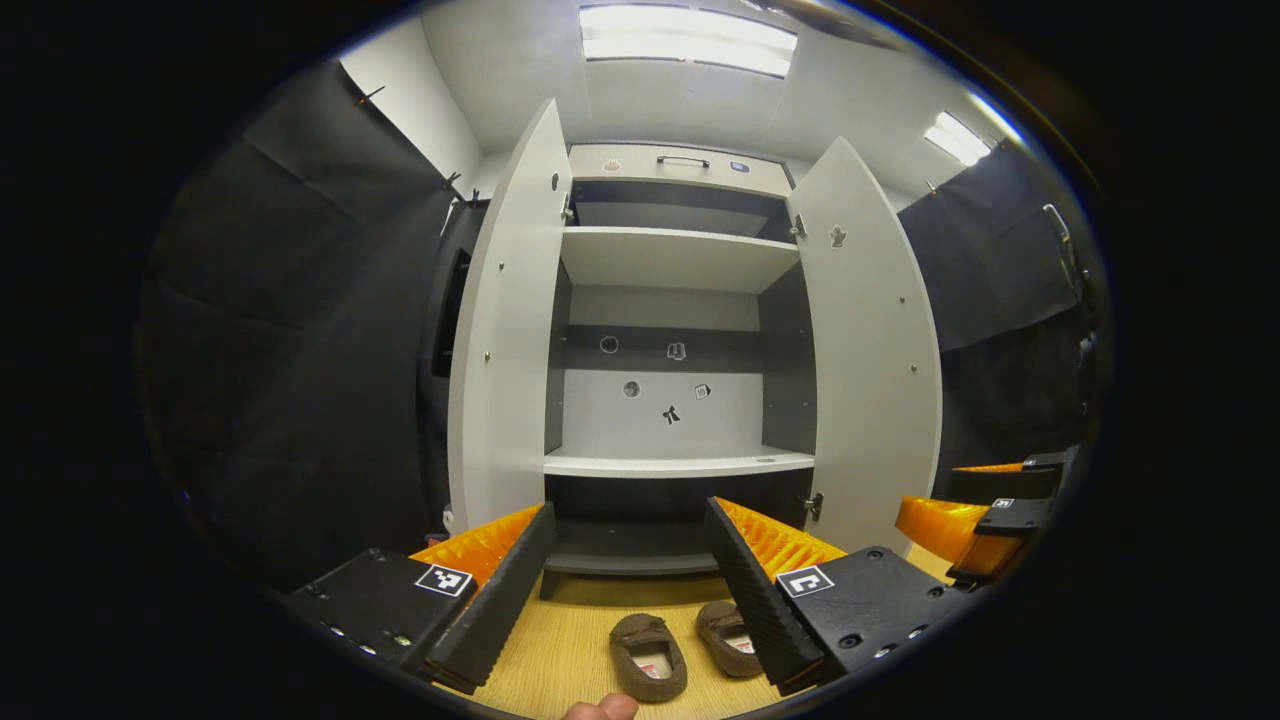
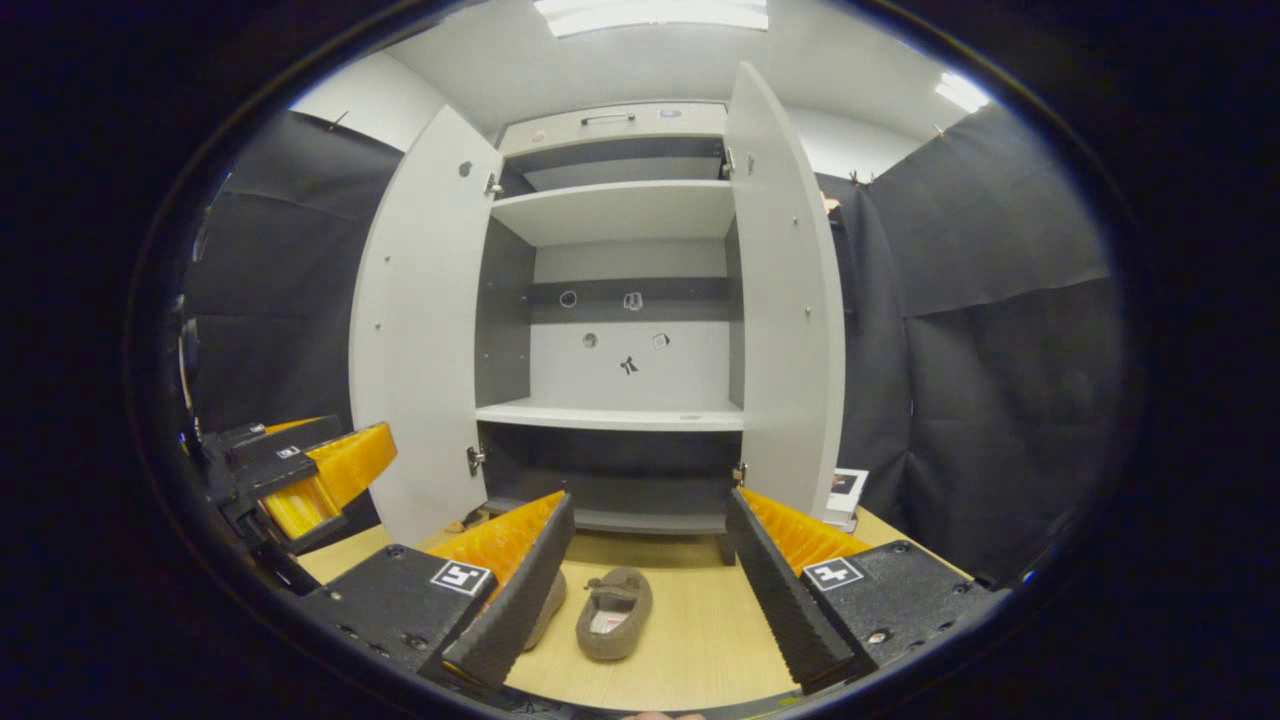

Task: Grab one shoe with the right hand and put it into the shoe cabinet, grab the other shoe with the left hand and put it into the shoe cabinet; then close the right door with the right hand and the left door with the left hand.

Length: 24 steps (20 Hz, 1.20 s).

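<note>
Your left tool (image 1: 628,565) is released, its two fingers spread wide and gripping nothing, held above the pale wooden tabletop (image 1: 570,650) and facing the tall white shoe cabinet (image 1: 672,330). Your right tool (image 2: 648,560) is likewise released with its fingers apart and nothing between them; it also shows at the right edge of the left gripper view, and your left tool sits at the left edge of the right gripper view. The pair of brown suede slip-on shoes lies on the tabletop just in front of the cabinet, side by side and toes toward it: in the left gripper view the left shoe (image 1: 648,655) sits between your fingers and the right shoe (image 1: 728,637) is partly covered by the right-hand finger. In the right gripper view one shoe (image 2: 613,612) lies in the open between your fingers, while the other (image 2: 550,600) is mostly hidden behind the left-hand finger. Neither shoe is touched by a tool. The cabinet's left door (image 1: 505,340) and right door (image 1: 875,350) both stand wide open, showing the white upper shelf (image 1: 672,255), the white middle shelf (image 1: 680,462) and a dark lower compartment (image 1: 625,540), with small stickers on the back panel. Black cloth hangs on both sides of the cabinet.
</note>
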### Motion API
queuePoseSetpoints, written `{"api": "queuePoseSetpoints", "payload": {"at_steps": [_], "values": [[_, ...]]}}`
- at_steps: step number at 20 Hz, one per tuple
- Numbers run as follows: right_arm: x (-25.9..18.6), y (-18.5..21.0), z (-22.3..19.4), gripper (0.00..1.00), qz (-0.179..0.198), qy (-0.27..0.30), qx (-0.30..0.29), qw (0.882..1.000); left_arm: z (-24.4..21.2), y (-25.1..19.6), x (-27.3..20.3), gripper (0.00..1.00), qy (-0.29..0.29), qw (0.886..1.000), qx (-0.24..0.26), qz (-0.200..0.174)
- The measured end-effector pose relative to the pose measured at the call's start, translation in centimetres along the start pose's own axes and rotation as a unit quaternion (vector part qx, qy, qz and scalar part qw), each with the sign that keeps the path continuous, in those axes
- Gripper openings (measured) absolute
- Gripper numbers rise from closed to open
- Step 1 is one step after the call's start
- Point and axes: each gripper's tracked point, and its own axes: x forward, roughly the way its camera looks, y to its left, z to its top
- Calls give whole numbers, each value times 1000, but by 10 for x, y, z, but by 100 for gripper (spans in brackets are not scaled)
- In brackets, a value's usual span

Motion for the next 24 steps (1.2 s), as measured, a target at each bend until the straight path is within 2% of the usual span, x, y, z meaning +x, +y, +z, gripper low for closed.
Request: {"api": "queuePoseSetpoints", "payload": {"at_steps": [3, 5, 6, 8, 10, 12, 14, 15, 17, 18, 20, 24], "values": [[15, 8, -11, 94, 12, 20, 1, 1000, -1, 1, 0, 95, 1, 1000, -2, 1], [27, 15, -19, 99, 21, 31, -4, 999, -3, 4, 0, 95, 2, 1000, 0, 4], [35, 20, -25, 94, 26, 38, -8, 999, -3, 5, 0, 95, 2, 1000, 0, 5], [50, 31, -39, 99, 42, 56, -10, 997, -6, 7, 0, 95, 5, 1000, -2, 8], [66, 43, -56, 94, 57, 77, -9, 995, -8, 9, 1, 95, 9, 1000, -4, 11], [83, 53, -80, 99, 67, 99, -14, 993, -9, 12, 1, 95, 11, 1000, -4, 15], [98, 61, -112, 99, 77, 132, -20, 988, -10, 15, 1, 95, 12, 1000, -3, 19], [105, 64, -131, 95, 80, 151, -22, 985, -11, 17, 0, 95, 13, 1000, -3, 21], [116, 71, -165, 99, 88, 192, -16, 977, -13, 20, 0, 95, 17, 999, -2, 27], [122, 73, -180, 95, 89, 209, -9, 974, -15, 22, -1, 95, 19, 999, -3, 29], [131, 74, -208, 99, 85, 240, -7, 967, -17, 26, -2, 95, 22, 999, -4, 34], [150, 78, -248, 90, 87, 287, -12, 954, -22, 32, -2, 95, 29, 999, -6, 43]]}}
